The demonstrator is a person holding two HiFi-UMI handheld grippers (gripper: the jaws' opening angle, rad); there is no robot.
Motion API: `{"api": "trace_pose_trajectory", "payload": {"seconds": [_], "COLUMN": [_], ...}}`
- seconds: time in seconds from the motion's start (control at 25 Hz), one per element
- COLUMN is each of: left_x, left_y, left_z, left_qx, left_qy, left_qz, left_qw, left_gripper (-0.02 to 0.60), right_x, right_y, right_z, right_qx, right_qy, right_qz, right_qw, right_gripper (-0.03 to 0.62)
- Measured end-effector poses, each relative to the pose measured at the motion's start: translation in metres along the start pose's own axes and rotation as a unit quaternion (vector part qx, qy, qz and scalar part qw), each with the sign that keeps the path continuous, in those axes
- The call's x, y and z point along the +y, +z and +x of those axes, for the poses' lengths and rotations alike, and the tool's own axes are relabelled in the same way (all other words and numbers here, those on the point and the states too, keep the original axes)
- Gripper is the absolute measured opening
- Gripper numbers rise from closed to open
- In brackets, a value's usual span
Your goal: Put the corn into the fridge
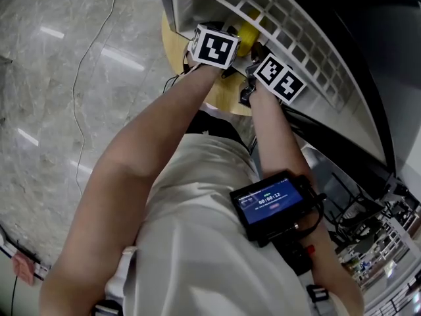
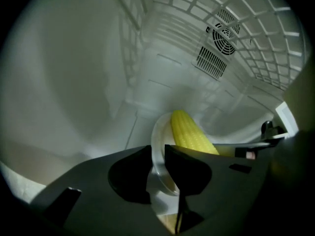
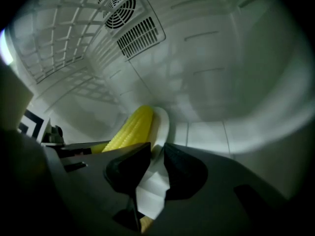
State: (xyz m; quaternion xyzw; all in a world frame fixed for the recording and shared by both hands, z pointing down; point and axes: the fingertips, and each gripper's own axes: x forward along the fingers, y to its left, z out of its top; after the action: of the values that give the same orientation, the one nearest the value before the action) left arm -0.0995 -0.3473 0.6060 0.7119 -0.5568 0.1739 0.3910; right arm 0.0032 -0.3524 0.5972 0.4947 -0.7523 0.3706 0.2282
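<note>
Near end of corn (image 2: pixel 189 132) lost behind the jaws of left gripper (image 2: pixel 157 147) and right gripper (image 3: pixel 157 145) alike, plate (image 2: pixel 155 132) rim's lower run hidden there too; whether left jaws press that rim, cannot tell; head view shows neither pair of jaws.

Setting: indoor work room, lab-like rather than domestic.
Floor: polished stone-look floor (image 1: pixel 46 110) at the left of the head view, with a loose cable (image 1: pixel 77 71) trailing across it.
Furniture: small round wooden table (image 1: pixel 223 97), top centre.
Appliance: open fridge (image 2: pixel 74 82) with white wire shelves (image 1: pixel 309 51) and a fan vent (image 2: pixel 224 33).
Background: cluttered metal racks (image 1: pixel 388 242), lower right.
</note>
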Motion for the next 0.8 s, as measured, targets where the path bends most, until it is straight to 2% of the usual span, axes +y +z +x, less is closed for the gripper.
{"api": "trace_pose_trajectory", "payload": {"seconds": [0.24,0.44,0.8], "left_x": [0.005,0.01,0.02], "left_y": [0.001,0.002,0.002], "left_z": [-0.002,-0.007,-0.019], "left_qx": [-0.001,-0.008,-0.033], "left_qy": [0.007,0.007,0.02], "left_qz": [0.022,0.02,0.044], "left_qw": [0.9997,0.9998,0.9983], "left_gripper": [0.094,0.121,0.121], "right_x": [-0.002,-0.004,-0.012], "right_y": [0.003,0.004,0.014], "right_z": [0.0,-0.003,-0.012], "right_qx": [-0.015,-0.028,-0.06], "right_qy": [0.0,-0.003,-0.019], "right_qz": [0.01,0.02,0.003], "right_qw": [1.0,0.999,0.998], "right_gripper": [0.064,0.064,0.063]}}
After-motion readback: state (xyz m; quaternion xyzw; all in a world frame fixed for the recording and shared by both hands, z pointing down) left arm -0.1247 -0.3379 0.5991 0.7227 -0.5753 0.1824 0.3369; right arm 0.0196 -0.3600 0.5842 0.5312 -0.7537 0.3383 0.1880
